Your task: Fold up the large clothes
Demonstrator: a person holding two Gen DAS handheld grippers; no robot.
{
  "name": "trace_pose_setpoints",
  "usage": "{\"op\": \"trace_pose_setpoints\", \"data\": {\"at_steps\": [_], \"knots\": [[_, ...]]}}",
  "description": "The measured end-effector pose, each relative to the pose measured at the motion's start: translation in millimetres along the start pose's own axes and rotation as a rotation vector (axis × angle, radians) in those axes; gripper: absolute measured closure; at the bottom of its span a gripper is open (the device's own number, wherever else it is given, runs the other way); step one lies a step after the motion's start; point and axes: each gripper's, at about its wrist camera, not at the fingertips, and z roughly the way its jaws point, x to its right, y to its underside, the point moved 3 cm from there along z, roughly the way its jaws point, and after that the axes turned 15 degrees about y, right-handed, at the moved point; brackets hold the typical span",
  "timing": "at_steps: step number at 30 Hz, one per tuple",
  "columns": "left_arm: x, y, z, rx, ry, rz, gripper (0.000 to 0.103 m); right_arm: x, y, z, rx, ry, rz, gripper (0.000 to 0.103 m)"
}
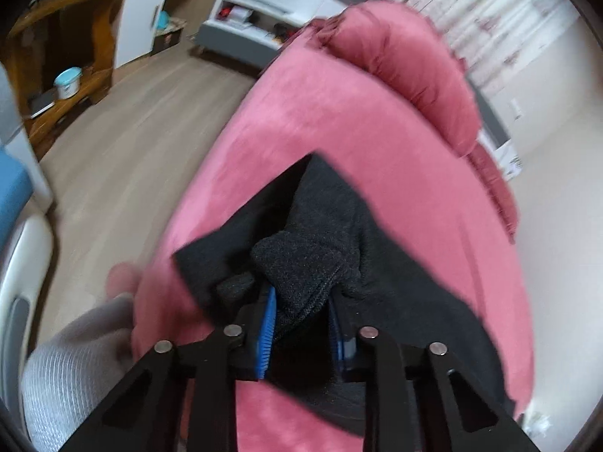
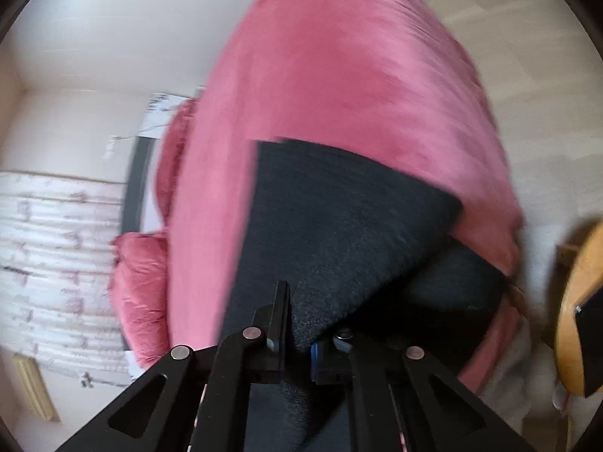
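A dark grey fleece garment (image 1: 395, 286) lies on a pink bed cover (image 1: 339, 120). My left gripper (image 1: 301, 301) is shut on a bunched fold of the garment, which bulges out between the blue pads (image 1: 268, 324). In the right wrist view the same garment (image 2: 339, 218) lies with a folded layer on top. My right gripper (image 2: 301, 324) is shut on an edge of that layer, and the cloth hides its right finger. Both views are blurred by motion.
A pink pillow (image 1: 407, 75) lies at the head of the bed. A wooden shelf unit (image 1: 64, 75) and a grey and white cabinet (image 1: 241, 26) stand across the wood floor. A white wall (image 2: 94, 56) and a wooden round piece of furniture (image 2: 576, 312) flank the bed.
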Motion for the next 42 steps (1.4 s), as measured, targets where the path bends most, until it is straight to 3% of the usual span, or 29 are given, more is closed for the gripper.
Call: {"op": "trace_pose_setpoints", "data": {"at_steps": [4,7,9,10,12,14,15,18,21,23,25,26,28,31,34,38,40,42], "knots": [[4.1,-31.8,-4.4,0.008,0.093,-0.107,0.081,-56.8,-2.2,-44.9,0.065,-0.103,-0.098,0.098],[-3.2,-46.4,-11.8,0.015,0.116,-0.161,0.081,-65.3,6.3,-72.9,0.116,-0.149,-0.141,0.098],[-20.4,-44.9,-4.4,-0.035,0.074,-0.156,0.081,-48.1,14.9,-75.8,0.126,-0.113,-0.155,0.098],[-27.2,-40.0,2.0,-0.070,0.049,-0.151,0.081,-27.6,19.7,-65.7,0.106,-0.056,-0.151,0.098],[-40.5,-25.6,13.9,-0.124,-0.015,-0.111,0.081,18.6,27.6,-37.0,0.019,0.013,-0.089,0.098],[-49.7,-13.0,16.1,-0.122,-0.021,-0.103,0.081,60.4,35.8,-2.3,-0.054,0.118,-0.023,0.096],[-52.0,-10.9,14.0,-0.110,-0.012,-0.113,0.081,78.7,41.0,11.4,-0.079,0.115,0.032,0.096],[-52.9,-12.9,5.7,-0.087,0.029,-0.142,0.081,102.5,46.1,13.7,-0.044,0.020,0.162,0.095],[-46.0,-18.7,-1.7,-0.074,0.059,-0.139,0.081,84.5,41.5,3.0,-0.019,0.032,0.091,0.095],[-43.7,-15.5,-1.2,-0.085,0.025,-0.111,0.081,66.1,35.4,-8.4,0.015,-0.011,0.057,0.092],[-44.1,-9.5,0.8,-0.101,-0.019,-0.073,0.078,60.1,33.4,-14.6,0.025,0.050,0.011,0.081],[-45.3,-6.0,0.3,-0.100,-0.033,-0.053,0.074,59.8,33.1,-15.0,0.034,0.136,-0.016,0.070],[-47.4,-0.6,-4.7,-0.083,-0.043,-0.042,0.069,64.4,32.8,-18.0,0.078,0.281,-0.045,0.070],[-49.4,3.5,-16.7,-0.048,-0.045,-0.042,0.064,63.7,34.0,-28.1,0.165,0.335,-0.039,0.070],[-36.3,3.5,-25.7,0.003,-0.083,0.009,0.064,52.6,41.4,-33.6,0.209,0.317,-0.047,0.070],[-12.7,0.4,-36.7,0.105,-0.137,0.105,0.064,0.8,62.0,-30.1,0.272,0.342,-0.280,0.070],[-5.3,0.9,-40.5,0.118,-0.116,0.126,0.063,-38.1,89.1,-19.1,0.262,0.338,-0.462,0.070],[-2.7,3.6,-40.6,0.096,-0.091,0.129,0.054,-78.3,124.8,0.3,0.214,0.300,-0.649,0.070]]}}
